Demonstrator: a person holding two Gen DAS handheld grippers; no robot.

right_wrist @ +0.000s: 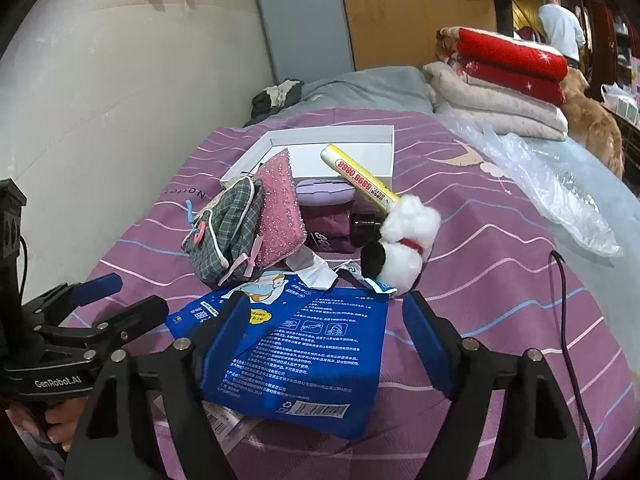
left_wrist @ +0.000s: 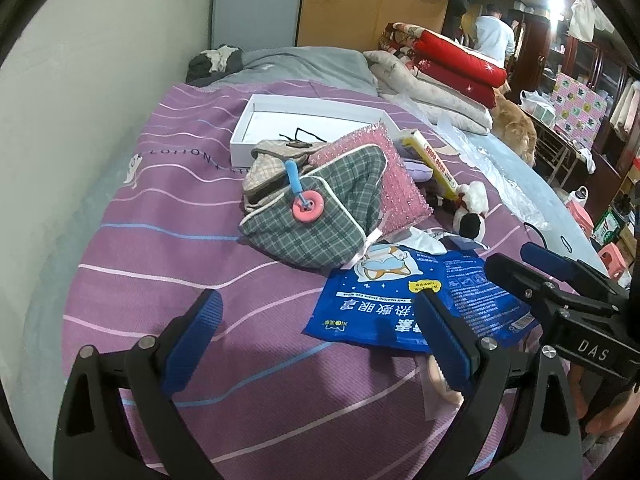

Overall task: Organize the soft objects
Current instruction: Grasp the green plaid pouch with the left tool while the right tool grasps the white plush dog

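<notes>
Right gripper (right_wrist: 326, 328) straddling blue packet (right_wrist: 304, 360), jaws wide, no grip yet.
Left gripper (left_wrist: 320, 320) wide and empty beside it; white box (left_wrist: 256, 118) likely destination.

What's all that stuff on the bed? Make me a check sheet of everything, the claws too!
Surface: purple striped bedspread.
Job's things: plaid pouch leaning against pink scrubby pad; plush dog; blue packet flat in front.
Clutter: white box, yellow tube, lilac case, clear plastic bag.
Claws: left claw open, holding nothing; right claw open, astride the blue packet.
Cables: black cable on the bedspread's right side.
Surroundings: folded quilts, a person standing far off.
</notes>
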